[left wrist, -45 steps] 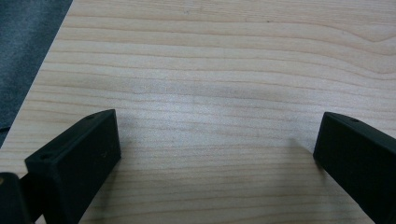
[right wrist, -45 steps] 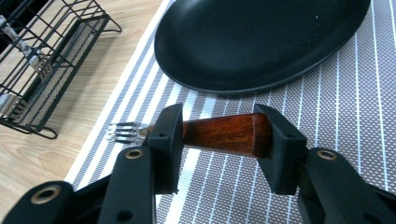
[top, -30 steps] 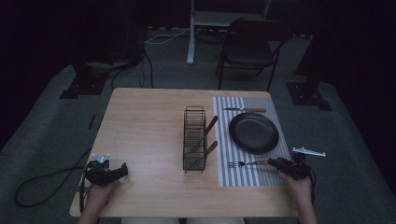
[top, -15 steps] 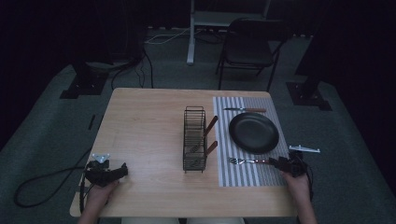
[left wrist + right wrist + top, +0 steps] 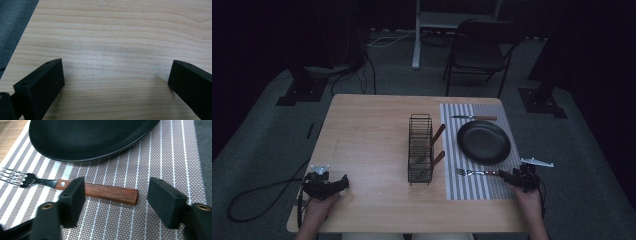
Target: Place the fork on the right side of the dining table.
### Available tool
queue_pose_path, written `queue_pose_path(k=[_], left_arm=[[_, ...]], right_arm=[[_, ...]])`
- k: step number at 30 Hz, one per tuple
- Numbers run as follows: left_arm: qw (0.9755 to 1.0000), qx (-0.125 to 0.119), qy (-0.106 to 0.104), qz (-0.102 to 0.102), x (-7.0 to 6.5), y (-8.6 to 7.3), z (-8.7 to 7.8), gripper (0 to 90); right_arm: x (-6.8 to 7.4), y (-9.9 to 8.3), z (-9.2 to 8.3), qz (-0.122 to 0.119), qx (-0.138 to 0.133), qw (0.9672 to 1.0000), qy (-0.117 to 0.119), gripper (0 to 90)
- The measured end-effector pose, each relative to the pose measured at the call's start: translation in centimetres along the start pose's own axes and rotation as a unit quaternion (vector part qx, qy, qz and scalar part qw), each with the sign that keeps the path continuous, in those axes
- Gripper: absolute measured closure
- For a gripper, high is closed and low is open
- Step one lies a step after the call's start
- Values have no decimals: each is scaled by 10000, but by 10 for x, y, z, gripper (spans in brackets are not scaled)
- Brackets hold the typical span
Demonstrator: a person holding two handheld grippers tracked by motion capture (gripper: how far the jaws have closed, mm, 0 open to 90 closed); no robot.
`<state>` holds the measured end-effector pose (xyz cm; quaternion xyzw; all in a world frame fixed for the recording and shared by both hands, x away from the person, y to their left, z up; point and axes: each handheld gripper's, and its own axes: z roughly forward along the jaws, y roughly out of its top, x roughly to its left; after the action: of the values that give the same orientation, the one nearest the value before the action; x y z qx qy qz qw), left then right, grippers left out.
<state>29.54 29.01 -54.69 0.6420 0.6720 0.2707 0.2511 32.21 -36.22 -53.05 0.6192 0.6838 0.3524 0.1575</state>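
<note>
Two grippers are in your hands. Your right gripper point(image 5: 115, 200) has just been opening: its jaws stand wide, the fork point(image 5: 75, 188) lies between them on the striped placemat point(image 5: 160, 157), and neither pad presses on its wooden handle, so it is released. The fork lies flat at the mat's near end, tines to the left, just near of the black plate point(image 5: 483, 142), which is empty. Your left gripper point(image 5: 115, 82) is spread wide over bare wood at the table's point(image 5: 367, 135) near left corner, grasping nothing. Left of the mat stands the wire rack point(image 5: 420, 148), with wooden-handled utensils leaning out of it. A knife point(image 5: 474, 118) lies on the mat's far end. Your right hand sits close to the table's right edge; open wood stretches left of the rack.
</note>
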Motion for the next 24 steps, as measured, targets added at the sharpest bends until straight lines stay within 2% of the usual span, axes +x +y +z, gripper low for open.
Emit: queue_pose_path(k=[1, 6, 14, 20, 24], left_arm=[[10000, -1, 0, 0, 0, 0, 0, 8], [10000, -1, 0, 2, 0, 0, 0, 8], [10000, -8, -1, -8, 0, 0, 0, 8], [10000, 1, -1, -5, 0, 0, 0, 8], [10000, 1, -1, -5, 0, 0, 0, 8]], right_arm=[[0, 0, 0, 0, 0, 10000, 0, 257], [7, -8, -1, 12, -26, 10000, -6, 138], [18, -21, 0, 70, -113, 9997, -190, 122], [29, -32, -4, 43, -320, 9984, -463, 122], [35, -37, -4, 3, -306, 9986, -421, 122]])
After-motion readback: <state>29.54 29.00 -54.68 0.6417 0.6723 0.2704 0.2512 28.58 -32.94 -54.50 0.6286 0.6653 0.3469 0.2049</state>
